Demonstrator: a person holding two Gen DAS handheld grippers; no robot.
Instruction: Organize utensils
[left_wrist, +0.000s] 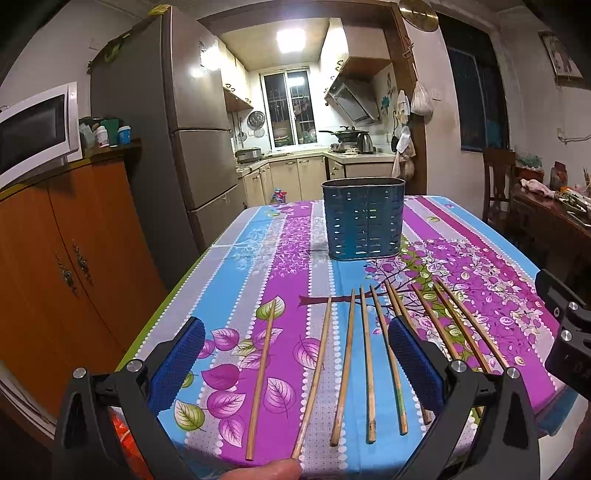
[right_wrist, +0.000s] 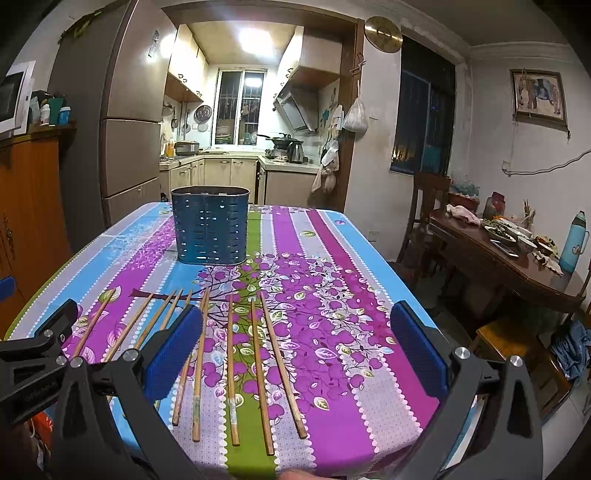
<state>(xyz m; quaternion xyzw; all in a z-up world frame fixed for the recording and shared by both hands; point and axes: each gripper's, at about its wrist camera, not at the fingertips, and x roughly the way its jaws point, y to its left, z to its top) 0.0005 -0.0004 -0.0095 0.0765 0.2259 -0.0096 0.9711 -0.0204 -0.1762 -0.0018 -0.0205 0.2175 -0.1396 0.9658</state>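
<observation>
Wooden chopsticks (left_wrist: 347, 365) lie in a loose row on the flowered tablecloth (right_wrist: 332, 332), with no readable writing on them, under and between the wide-apart pads of the left gripper (left_wrist: 295, 365) and right gripper (right_wrist: 295, 354), and the blue holder (left_wrist: 363, 218) stands farther back.

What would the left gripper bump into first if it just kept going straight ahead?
Probably the chopsticks lying on the tablecloth between its open fingers, if the left gripper angles down as it seems. Held level, it would likely pass over them and reach the blue holder beyond. Depth is hard to judge.
</observation>
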